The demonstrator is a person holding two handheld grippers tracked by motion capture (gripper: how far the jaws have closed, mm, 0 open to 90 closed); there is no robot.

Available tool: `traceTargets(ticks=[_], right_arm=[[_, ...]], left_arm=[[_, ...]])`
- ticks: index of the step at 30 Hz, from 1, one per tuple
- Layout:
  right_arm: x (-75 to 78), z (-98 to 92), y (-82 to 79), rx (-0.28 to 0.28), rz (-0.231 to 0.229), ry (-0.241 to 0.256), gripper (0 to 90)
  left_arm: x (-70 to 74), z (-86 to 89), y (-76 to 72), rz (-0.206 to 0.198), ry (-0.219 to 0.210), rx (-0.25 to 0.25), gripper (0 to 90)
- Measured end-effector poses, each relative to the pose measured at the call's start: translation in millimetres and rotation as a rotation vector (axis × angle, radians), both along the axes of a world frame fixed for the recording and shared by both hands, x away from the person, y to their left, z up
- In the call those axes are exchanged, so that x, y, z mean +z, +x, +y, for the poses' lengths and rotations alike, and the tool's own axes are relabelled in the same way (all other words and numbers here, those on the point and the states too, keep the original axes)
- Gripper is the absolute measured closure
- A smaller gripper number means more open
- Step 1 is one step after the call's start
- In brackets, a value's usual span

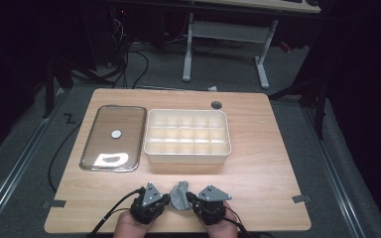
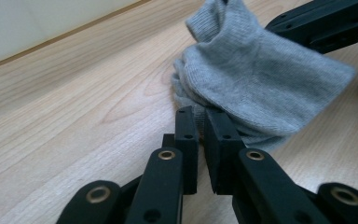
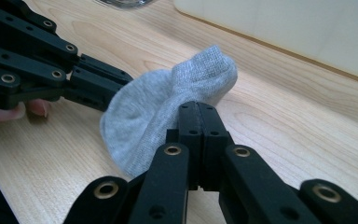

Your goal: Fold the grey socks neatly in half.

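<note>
Two grippers, left (image 1: 164, 199) and right (image 1: 191, 198), pinch one grey sock (image 1: 179, 195) at 6 o'clock, its edges hidden between closed jaws.

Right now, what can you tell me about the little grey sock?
The grey sock is small and looks like soft ribbed knit. It is bunched up, with one end poking upward, near the front edge of the wooden table. The left gripper pinches one side and the right gripper pinches the other, both with jaws shut on the cloth. Whether its underside rests on the wood is unclear.
</note>
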State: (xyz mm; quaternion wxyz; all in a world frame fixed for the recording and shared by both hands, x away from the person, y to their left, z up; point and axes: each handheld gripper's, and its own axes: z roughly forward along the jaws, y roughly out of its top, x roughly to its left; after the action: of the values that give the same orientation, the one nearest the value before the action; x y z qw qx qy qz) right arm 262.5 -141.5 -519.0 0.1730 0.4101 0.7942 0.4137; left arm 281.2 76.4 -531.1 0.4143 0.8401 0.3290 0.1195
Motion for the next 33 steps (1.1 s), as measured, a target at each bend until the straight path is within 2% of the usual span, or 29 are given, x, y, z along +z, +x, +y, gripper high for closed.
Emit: traceTargets(ticks=[11, 22, 29, 33], right_arm=[[1.2, -1.6, -2.9, -0.009, -0.003, 0.0, 90.0], [2.4, -9.5, -3.4, -0.038, -0.012, 0.001, 90.0], [2.2, -13.8, -3.0, -0.048, -0.003, 0.007, 90.0], [-0.3, -10.3, -3.9, -0.042, -0.005, -0.012, 90.0]], left_arm=[[1.0, -15.5, -1.2, -0.011, -0.006, -0.029, 86.4], [0.4, -45.8, -2.0, -0.048, 0.023, -0.092, 89.7], [-0.7, -48.4, -2.6, -0.062, 0.031, -0.108, 89.8], [-1.3, -48.0, -2.9, -0.07, 0.053, -0.115, 89.8]])
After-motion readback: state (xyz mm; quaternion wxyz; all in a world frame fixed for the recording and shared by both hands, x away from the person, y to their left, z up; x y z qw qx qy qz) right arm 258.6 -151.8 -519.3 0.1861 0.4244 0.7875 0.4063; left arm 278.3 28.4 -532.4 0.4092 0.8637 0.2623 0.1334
